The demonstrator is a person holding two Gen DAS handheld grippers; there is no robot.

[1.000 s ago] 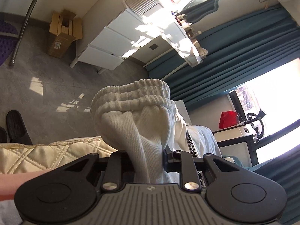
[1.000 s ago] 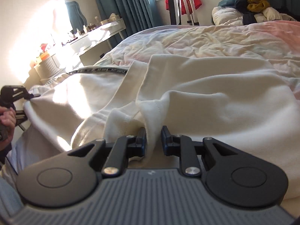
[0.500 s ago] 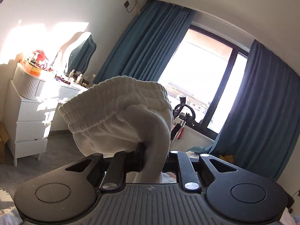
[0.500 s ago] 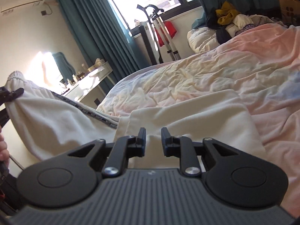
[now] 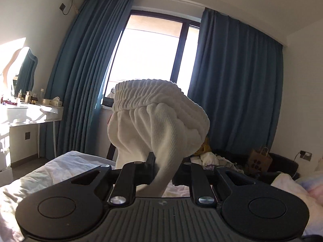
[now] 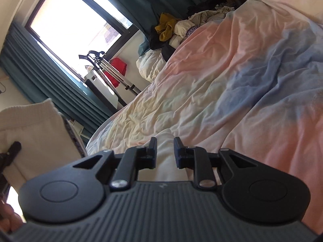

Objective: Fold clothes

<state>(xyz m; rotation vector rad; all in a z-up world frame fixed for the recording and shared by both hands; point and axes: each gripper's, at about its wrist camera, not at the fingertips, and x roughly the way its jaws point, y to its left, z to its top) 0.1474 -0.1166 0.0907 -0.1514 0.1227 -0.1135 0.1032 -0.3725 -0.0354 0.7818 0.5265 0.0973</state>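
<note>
Left view: my left gripper [image 5: 163, 168] pinches the trousers [image 5: 159, 121] at the waistband, held up in the air.
Right view: my right gripper [image 6: 165, 151] straddles white cloth, seemingly clamped; trousers run leftward to the left gripper, above the bed [image 6: 232, 76].

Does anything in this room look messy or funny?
Yes. A heap of clothes is dumped in a jumble past the bed's far end by the curtain, not folded. The pastel bed cover is wrinkled all over. The white garment bunches up where the left gripper pinches it.
</note>
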